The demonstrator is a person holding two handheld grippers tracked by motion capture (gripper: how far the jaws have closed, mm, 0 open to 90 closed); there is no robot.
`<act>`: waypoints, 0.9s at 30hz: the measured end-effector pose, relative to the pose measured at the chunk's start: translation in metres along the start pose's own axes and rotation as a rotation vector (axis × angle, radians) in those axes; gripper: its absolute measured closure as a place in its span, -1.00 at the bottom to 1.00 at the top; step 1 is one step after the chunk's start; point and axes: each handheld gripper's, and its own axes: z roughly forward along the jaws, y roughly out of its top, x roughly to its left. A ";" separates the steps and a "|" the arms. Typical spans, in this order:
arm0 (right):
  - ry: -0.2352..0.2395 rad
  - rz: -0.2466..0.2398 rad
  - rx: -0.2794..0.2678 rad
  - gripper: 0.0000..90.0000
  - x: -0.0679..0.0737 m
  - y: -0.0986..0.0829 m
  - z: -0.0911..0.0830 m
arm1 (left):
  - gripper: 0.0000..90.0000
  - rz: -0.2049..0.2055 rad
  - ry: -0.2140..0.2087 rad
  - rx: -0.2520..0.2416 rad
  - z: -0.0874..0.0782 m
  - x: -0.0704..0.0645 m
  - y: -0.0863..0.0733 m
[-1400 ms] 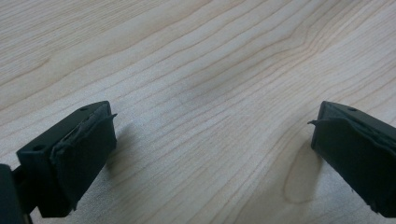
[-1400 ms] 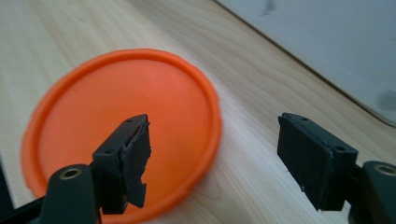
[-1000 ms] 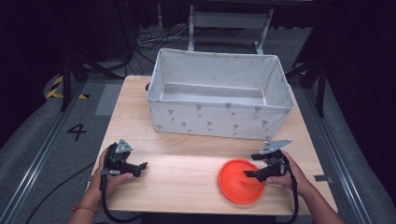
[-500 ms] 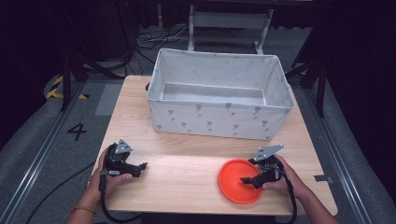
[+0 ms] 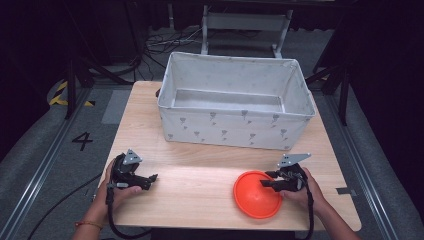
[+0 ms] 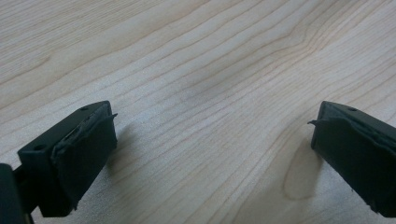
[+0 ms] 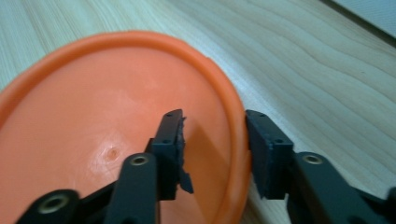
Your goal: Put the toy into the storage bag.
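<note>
Since a second ago the right gripper [image 7: 212, 154] has drawn back to the near right rim of the round orange plastic plate [image 5: 257, 194]; its jaws straddle that rim, one inside, one outside, not yet clenched; the left gripper [image 6: 210, 154] rests released on the pale wooden bench [image 5: 200, 185]; farther back stands the white fabric bin [image 5: 235, 127].

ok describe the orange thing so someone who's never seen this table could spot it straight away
Start at the big white fabric bin at the back of the wooden table, then come to the near right corner. The round orange plate lies there, its rim between the right tongs; it is the one brightly coloured thing.
</note>
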 end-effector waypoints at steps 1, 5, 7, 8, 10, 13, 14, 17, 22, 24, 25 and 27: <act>0.005 0.007 -0.004 0.40 -0.001 0.000 0.000 | -0.99 0.000 0.000 0.000 0.000 0.000 0.000; 0.026 0.003 -0.035 0.62 -0.005 0.003 -0.007 | -0.99 0.000 -0.001 0.001 0.000 0.000 0.000; 0.040 -0.003 -0.060 0.68 -0.006 0.005 -0.010 | -0.99 0.000 0.000 0.000 0.000 0.000 0.000; 0.045 -0.009 -0.062 0.70 -0.006 0.006 -0.011 | -0.99 0.001 -0.001 0.001 0.000 0.000 0.000; 0.050 -0.015 -0.069 0.72 -0.005 0.008 -0.013 | -0.99 0.001 -0.002 0.001 0.000 0.000 0.000; 0.055 -0.042 -0.101 0.78 -0.002 0.013 -0.020 | -1.00 0.004 -0.005 -0.001 0.000 0.001 0.000; 0.061 -0.040 -0.123 0.81 -0.001 0.014 -0.023 | -1.00 0.002 -0.010 0.002 0.000 0.001 0.000; 0.057 -0.064 -0.159 0.83 0.003 0.019 -0.032 | -1.00 0.001 -0.014 0.002 0.001 0.001 0.001; 0.041 -0.121 -0.174 0.83 0.013 0.023 -0.044 | -0.99 0.002 -0.008 0.001 0.001 0.001 0.000; 0.022 -0.151 -0.174 0.83 0.018 0.025 -0.049 | -0.99 0.004 -0.011 -0.002 0.001 0.001 0.001; 0.022 -0.151 -0.174 0.83 0.018 0.025 -0.049 | -0.99 0.004 -0.011 -0.002 0.001 0.001 0.001; 0.000 -0.183 -0.176 0.84 0.022 0.029 -0.056 | -1.00 0.004 -0.010 -0.003 0.002 0.001 0.002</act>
